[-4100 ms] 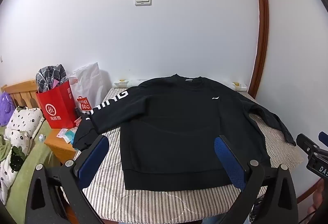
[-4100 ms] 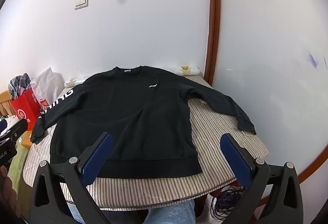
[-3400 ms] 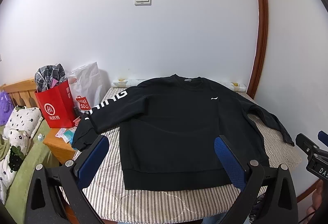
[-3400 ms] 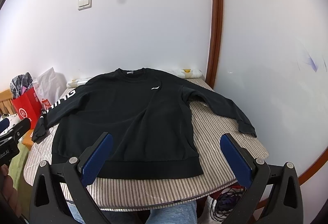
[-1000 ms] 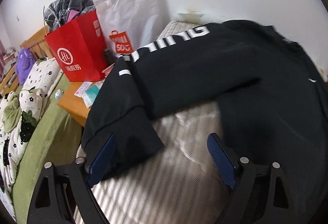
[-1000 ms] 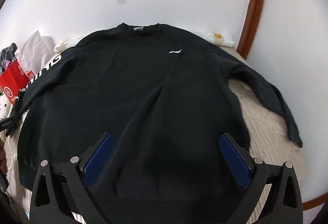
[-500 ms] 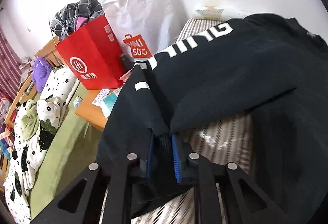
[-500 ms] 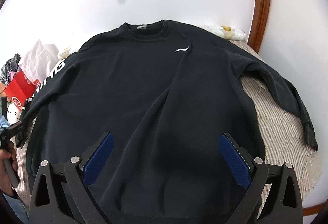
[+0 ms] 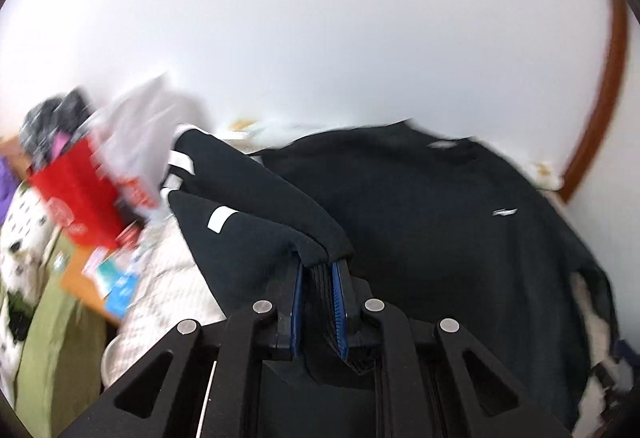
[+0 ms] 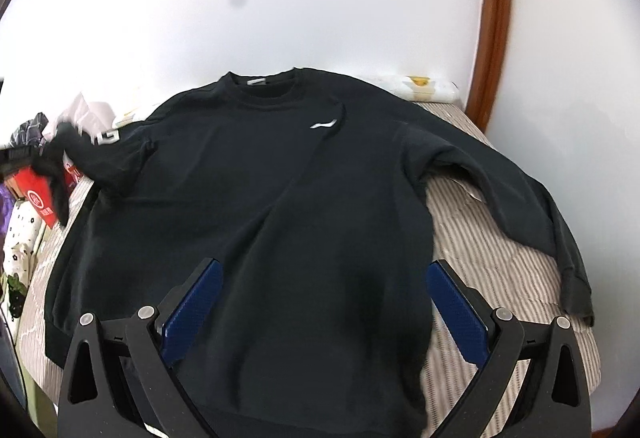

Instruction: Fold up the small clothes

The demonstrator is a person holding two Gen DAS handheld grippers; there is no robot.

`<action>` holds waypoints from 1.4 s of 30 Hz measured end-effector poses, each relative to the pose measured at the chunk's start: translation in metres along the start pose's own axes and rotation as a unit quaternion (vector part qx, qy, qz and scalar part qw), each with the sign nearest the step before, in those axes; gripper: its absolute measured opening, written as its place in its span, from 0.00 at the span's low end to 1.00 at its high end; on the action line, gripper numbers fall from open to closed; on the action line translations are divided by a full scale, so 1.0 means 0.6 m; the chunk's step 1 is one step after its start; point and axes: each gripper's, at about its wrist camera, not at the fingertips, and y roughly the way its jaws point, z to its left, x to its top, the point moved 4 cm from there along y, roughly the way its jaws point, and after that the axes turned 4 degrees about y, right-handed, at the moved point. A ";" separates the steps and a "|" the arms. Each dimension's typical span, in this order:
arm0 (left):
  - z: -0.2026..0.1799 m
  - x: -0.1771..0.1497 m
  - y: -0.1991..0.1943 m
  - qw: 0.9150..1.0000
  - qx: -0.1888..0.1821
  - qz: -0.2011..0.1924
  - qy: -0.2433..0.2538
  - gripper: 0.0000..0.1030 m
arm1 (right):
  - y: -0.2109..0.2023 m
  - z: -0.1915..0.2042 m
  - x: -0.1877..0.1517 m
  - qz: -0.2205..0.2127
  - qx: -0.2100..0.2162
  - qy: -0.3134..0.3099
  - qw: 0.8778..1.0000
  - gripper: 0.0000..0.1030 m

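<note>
Low in the frame's centre, the left gripper (image 9: 318, 272) pinches the ribbed cuff of the black cotton sweatshirt (image 9: 420, 222), its blue pads pressed together on the fabric. Meanwhile the right gripper (image 10: 320, 302) hangs spread wide over the sweatshirt's (image 10: 256, 205) lower body, holding nothing.

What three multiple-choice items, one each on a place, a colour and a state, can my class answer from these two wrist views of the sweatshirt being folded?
1. Where does the red bag stand?
A. beside the bed, on the lettered sleeve's side
B. on the sweatshirt's chest
C. beside the plain sleeve

2. What colour is the sweatshirt?
A. grey
B. black
C. red

3. How does the left gripper stand?
A. open above the hem
B. open beside the bag
C. shut on the sleeve cuff

Answers: 1 A, the bag shows past the lifted lettered sleeve; 2 B, its cloth is black with a white chest mark; 3 C, the blue pads pinch the cuff, while the right gripper is open.
</note>
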 end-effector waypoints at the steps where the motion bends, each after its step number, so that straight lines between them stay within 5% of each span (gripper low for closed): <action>1: -0.025 0.009 -0.001 1.000 -0.009 -0.005 0.008 0.13 | -0.001 -0.008 -0.002 0.001 -0.002 0.001 1.000 0.98; 8: -0.227 0.035 0.041 0.996 -0.059 -0.009 0.069 0.13 | -0.011 -0.086 -0.025 0.003 -0.018 0.013 1.000 0.98; 15: -0.365 0.009 0.130 0.989 -0.077 0.043 0.117 0.14 | -0.006 -0.162 -0.066 0.023 -0.048 0.035 0.998 0.98; 17: -0.380 -0.009 0.152 0.988 -0.072 0.066 0.121 0.18 | -0.004 -0.175 -0.076 0.028 -0.057 0.034 0.997 0.98; 20: -0.386 -0.025 0.157 0.986 -0.085 0.076 0.121 0.41 | 0.000 -0.179 -0.082 0.035 -0.062 0.030 0.997 0.98; 22: -0.379 -0.028 0.148 0.986 -0.088 0.070 0.121 0.65 | 0.003 -0.176 -0.081 0.036 -0.062 0.030 0.997 0.98; 28: -0.289 -0.020 0.087 0.989 -0.082 0.037 0.116 0.66 | 0.004 -0.117 -0.056 0.023 -0.050 0.009 0.998 0.98; 34: -0.120 -0.040 0.070 0.995 -0.021 0.049 0.090 0.68 | 0.007 -0.018 -0.010 -0.012 -0.012 -0.032 0.999 0.94; 37: -0.045 -0.058 0.091 0.993 0.014 0.069 0.090 0.68 | 0.044 0.037 0.020 -0.004 0.004 -0.052 0.999 0.85; 42: 0.044 -0.096 0.121 0.992 0.015 0.098 0.079 0.68 | 0.144 0.114 0.052 0.030 0.026 -0.087 0.995 0.76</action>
